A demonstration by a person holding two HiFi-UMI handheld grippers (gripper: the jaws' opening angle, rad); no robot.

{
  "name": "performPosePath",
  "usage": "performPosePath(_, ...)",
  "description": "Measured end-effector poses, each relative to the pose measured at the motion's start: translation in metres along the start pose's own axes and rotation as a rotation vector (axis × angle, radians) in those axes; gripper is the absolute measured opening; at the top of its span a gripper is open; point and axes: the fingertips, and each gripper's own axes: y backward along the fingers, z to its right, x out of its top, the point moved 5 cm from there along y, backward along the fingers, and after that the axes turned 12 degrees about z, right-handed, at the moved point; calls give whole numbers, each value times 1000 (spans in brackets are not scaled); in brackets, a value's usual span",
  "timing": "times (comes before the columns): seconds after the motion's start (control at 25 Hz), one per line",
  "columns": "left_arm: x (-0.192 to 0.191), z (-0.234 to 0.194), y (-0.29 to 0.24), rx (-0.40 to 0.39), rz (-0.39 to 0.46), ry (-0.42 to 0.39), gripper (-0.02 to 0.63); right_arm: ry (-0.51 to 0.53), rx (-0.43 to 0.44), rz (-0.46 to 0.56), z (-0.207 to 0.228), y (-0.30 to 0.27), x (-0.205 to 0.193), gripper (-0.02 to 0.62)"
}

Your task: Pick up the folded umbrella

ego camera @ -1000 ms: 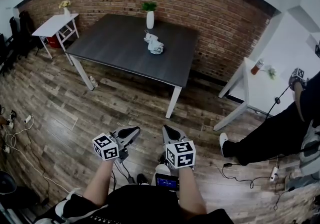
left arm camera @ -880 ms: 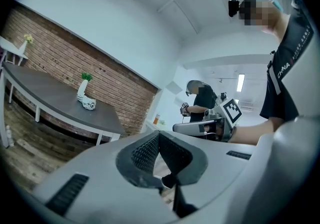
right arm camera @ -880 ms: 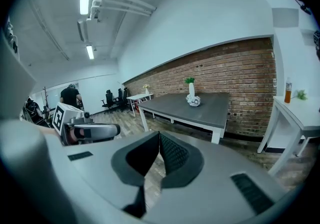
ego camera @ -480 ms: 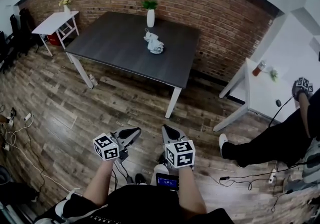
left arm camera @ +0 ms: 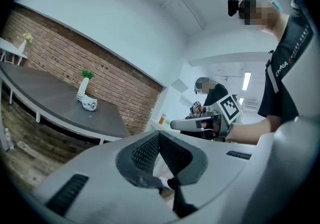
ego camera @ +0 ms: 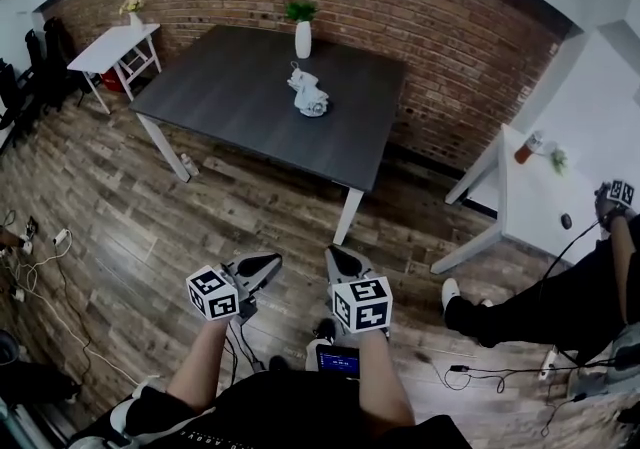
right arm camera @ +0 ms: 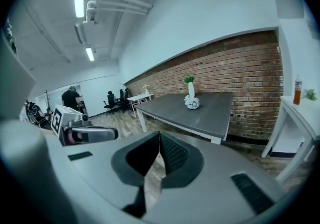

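Folded umbrella [ego camera: 310, 95] still lies on the dark table [ego camera: 230, 87]; left gripper [ego camera: 266, 261] and right gripper [ego camera: 335, 258] stay closed, empty.

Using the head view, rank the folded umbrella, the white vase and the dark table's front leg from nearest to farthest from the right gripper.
1. Front leg of the dark table, just ahead of the right gripper.
2. Folded umbrella, mid-table.
3. White vase, behind the umbrella at the table's far edge.
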Motion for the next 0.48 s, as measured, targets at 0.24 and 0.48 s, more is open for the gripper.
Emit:
performPosePath(0.24, 8, -24, -45, 15, -4, -16, 2, 1, 17, 11, 46, -28, 18, 11)
performPosePath(0.48, 12, -43, -95, 22, -14, -31, 2, 0, 43, 23, 97, -54, 37, 11)
